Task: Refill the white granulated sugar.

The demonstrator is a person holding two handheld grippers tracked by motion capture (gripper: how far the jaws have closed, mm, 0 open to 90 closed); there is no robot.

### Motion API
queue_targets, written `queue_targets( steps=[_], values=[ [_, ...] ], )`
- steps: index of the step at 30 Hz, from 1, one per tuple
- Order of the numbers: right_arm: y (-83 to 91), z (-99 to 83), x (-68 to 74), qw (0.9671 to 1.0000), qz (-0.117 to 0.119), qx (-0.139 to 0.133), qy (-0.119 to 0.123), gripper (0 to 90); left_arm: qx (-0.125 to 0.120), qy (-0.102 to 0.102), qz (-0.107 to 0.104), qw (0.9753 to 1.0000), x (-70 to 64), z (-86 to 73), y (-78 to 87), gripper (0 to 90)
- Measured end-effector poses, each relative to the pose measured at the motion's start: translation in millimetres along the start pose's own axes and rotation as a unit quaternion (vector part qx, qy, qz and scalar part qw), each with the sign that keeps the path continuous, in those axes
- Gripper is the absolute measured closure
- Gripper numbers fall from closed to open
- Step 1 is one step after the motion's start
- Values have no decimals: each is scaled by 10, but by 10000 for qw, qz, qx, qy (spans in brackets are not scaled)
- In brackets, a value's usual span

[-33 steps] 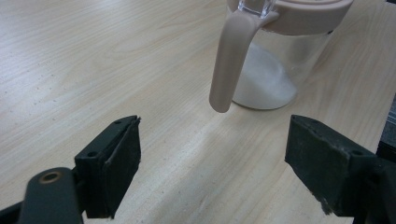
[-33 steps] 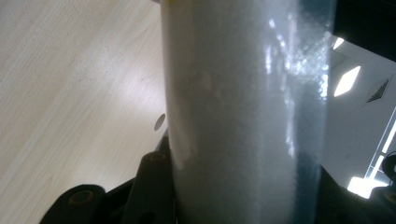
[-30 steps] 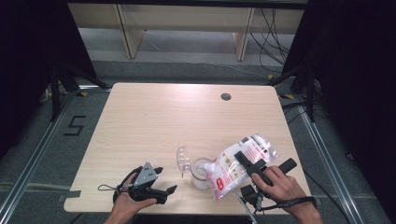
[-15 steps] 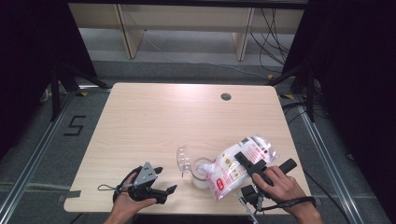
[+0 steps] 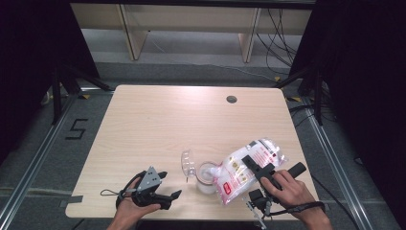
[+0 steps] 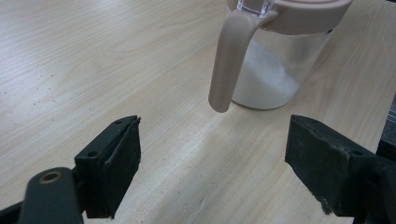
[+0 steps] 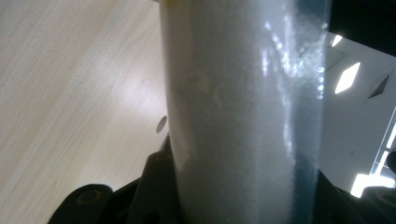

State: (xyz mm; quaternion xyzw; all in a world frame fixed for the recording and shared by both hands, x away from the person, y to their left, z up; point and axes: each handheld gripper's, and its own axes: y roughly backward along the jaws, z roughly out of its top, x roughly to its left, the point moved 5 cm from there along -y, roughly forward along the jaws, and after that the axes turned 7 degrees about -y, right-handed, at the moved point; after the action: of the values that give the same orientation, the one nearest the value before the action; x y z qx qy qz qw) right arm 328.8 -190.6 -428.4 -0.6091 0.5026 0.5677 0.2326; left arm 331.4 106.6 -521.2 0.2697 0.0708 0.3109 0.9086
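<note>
A clear jar [image 5: 206, 176] with a beige rim stands near the table's front edge, its lid [image 5: 187, 163] flipped open to the left. My right gripper [image 5: 249, 162] is shut on a plastic bag of white granules [image 5: 242, 168], tilted with its lower end over the jar's mouth. In the right gripper view the bag [image 7: 243, 116] stands between the jaws. My left gripper [image 5: 168, 184] rests open left of the jar, apart from it. The left gripper view has the jar's beige handle [image 6: 228, 60] and white granules [image 6: 264, 79] inside, beyond the open left gripper [image 6: 212, 172].
The wooden table [image 5: 167, 120] has a round cable hole [image 5: 231, 99] at its far right. Both hands work close to the front edge. Shelving legs and cables stand on the floor beyond the table.
</note>
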Motion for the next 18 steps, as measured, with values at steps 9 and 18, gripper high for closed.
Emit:
queue_targets(
  steps=[9,18],
  values=[
    [2,9,-8,10000,23,-14,21,718,18,-23,25,10000,7,0,5,180],
    [4,-7,-6,10000,19,-42,4,718,-65,95,15,9999,8,9,-13,179]
  ],
)
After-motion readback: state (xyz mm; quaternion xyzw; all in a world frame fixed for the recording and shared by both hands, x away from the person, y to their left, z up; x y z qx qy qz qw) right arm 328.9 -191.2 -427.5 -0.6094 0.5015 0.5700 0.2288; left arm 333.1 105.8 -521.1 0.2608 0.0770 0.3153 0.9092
